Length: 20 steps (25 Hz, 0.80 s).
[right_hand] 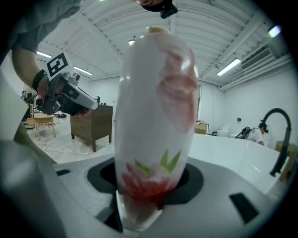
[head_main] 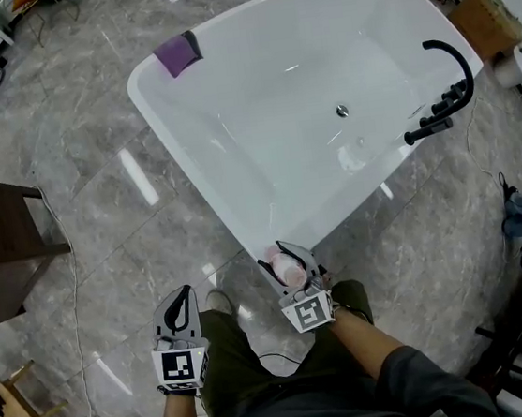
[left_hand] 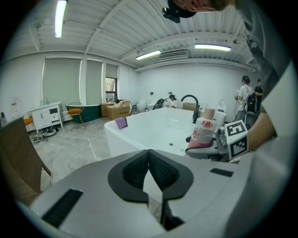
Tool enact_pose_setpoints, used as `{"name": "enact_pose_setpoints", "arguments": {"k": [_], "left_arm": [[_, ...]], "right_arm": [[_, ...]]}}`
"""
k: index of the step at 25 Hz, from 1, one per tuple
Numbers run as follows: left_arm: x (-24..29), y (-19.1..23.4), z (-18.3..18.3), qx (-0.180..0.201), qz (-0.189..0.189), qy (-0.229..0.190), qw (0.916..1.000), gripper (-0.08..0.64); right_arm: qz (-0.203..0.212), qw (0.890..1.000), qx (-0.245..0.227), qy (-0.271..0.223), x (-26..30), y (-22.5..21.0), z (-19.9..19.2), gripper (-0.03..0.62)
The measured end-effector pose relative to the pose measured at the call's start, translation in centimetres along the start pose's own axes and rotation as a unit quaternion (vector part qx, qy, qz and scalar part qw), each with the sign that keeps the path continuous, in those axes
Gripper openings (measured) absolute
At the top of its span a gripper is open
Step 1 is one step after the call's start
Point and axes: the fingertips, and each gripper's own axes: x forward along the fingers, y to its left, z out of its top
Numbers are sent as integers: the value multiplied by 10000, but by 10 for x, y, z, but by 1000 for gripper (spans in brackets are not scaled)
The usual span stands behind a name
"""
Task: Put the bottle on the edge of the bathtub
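Bottle [head_main: 288,268]: one, pink and white with a red flower print, upright in the right claw [head_main: 293,261], whose jaws stand wide and press on its lower body. It sits at the near corner of the tub [head_main: 226,75], right at the rim's outer edge. Whether its base touches the rim cannot be told. From that corner the white rim runs away bare on both sides. One purple cloth [head_main: 178,52] lies on the far left corner, well apart from the bottle. One black faucet [head_main: 443,100] arches over the right rim, also well apart. Grey floor [head_main: 115,173] lies open to the left of the tub, with one brown cabinet [head_main: 1,246] at its left edge. The left claw [head_main: 181,297] is clenched on nothing and hangs over the floor, beside the right one.
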Motion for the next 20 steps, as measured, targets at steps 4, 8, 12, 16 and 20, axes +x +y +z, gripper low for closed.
{"name": "enact_pose_setpoints", "arguments": {"k": [4,8,12,16,20], "left_arm": [[2,0,0,-12,-26,7,10000,2],[1,0,1,-12,-21,40,10000,0],[-2,0,1,4,8,77,10000,2],[-7,-3,7,-18,10,94,10000,2],[-20,-11,26,-36,-11,90,10000,2]], "right_arm": [[-121,9999,31,-15,0,-1,0,230],[-102,9999,20,-87,0,0,-1,238],[38,9999,115,-84,0,1,-1,285],[197,9997,130,9,-10,1,1,305],[272,9995,96,159,-32,-3,12,305]]}}
